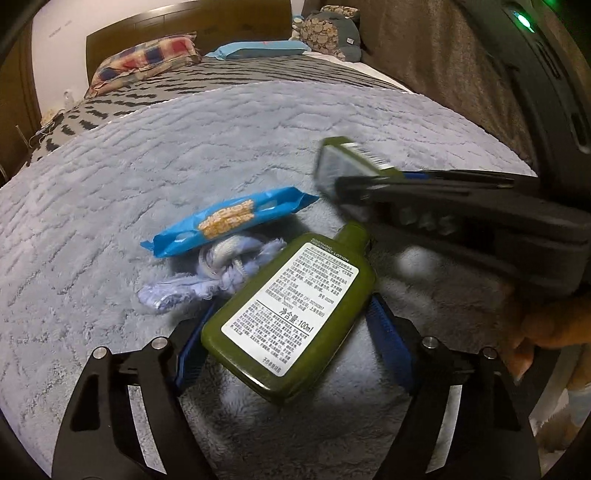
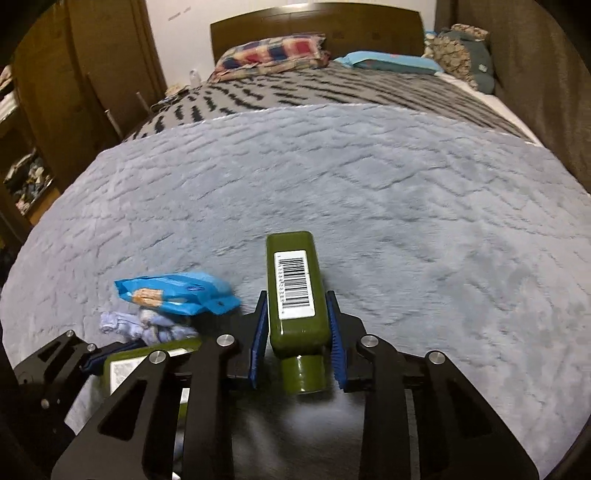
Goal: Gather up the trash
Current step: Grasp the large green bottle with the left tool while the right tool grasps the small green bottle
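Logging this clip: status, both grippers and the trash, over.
Right gripper shut on green barcode bottle, lifted. Left gripper open, astride green lotion bottle on grey blanket. Blue snack wrapper and knotted cloth just beyond, uncollected.

A bed [image 2: 332,177] fills the room, covered by a fluffy grey-blue blanket [image 2: 369,192] over a zigzag-patterned cover [image 2: 295,92]. Pillows [image 2: 273,51] lie against a dark wooden headboard [image 2: 317,18]. A wooden wardrobe [image 2: 92,66] stands beside a white wall [image 2: 177,37].

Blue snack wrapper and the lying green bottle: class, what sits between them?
A knotted pale rope toy lies between wrapper and bottle, seen in left wrist view.
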### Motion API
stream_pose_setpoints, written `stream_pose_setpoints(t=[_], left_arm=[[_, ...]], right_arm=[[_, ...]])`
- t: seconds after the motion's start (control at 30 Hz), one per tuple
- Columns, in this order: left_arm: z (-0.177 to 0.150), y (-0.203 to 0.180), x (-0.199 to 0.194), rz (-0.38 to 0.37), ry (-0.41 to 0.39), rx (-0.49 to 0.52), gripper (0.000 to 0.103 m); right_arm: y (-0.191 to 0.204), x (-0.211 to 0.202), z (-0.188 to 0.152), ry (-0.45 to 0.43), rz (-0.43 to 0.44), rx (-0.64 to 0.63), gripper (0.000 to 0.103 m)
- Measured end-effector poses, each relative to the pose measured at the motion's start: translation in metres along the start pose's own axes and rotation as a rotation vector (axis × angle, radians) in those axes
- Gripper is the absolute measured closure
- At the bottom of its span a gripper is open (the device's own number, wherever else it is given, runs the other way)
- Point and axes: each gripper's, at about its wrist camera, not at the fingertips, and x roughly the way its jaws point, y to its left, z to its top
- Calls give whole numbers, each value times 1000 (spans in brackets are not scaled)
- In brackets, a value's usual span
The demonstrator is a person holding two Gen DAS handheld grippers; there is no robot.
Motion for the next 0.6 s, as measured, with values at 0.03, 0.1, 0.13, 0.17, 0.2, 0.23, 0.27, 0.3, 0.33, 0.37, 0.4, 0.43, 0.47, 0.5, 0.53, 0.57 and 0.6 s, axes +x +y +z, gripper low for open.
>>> stream_pose_setpoints(t=[0.03,0.1,0.13,0.17,0.2,0.23,0.27,0.3,0.33,0.37,0.4,0.43,0.47,0.5,0.53,0.57,0.6], left_arm=[[-1,-1,-1,1,-2,2,32],[-2,-3,-5,0,-7,7,37],[-3,-4,-8,2,-9,12,39],[-5,-6,-11,5,-10,18,41],[-7,-7,-14,5,-11,25,43],[-9,-9,-18,5,-15,33,45],[-12,-12,-22,10,-19,40,46],[-15,-14,-26,15,-22,44,47],[-19,-15,-32,16,-24,47,48],[-24,-17,-38,15,-27,51,48],[-28,-19,-43,18,-31,55,49],[-35,-21,-52,23,-39,61,49],[-39,-22,-58,24,-44,63,49],[-43,-22,-64,25,-49,63,49],[-48,-23,-73,27,-58,62,50],[-54,-24,-83,30,-69,61,50],[-61,-25,-94,33,-82,58,50]], right_arm=[[-6,-4,-2,-3,-8,9,74],[-16,-10,-4,-6,-20,17,74],[-20,-13,-6,-8,-25,21,74],[-25,-18,-9,-11,-33,26,74],[-28,-21,-11,-12,-35,29,74],[-31,-24,-13,-13,-37,31,74],[-33,-30,-17,-16,-38,35,74],[-34,-35,-21,-20,-38,36,74],[-35,-40,-24,-25,-36,38,74],[-35,-47,-27,-31,-34,39,74],[-34,-55,-31,-39,-32,38,74],[-32,-64,-36,-49,-30,36,74],[-31,-70,-39,-56,-28,35,74],[-29,-79,-43,-67,-23,32,74],[-26,-86,-47,-76,-19,29,74],[-23,-96,-52,-87,-15,24,74],[-19,-105,-58,-97,-9,19,74]])
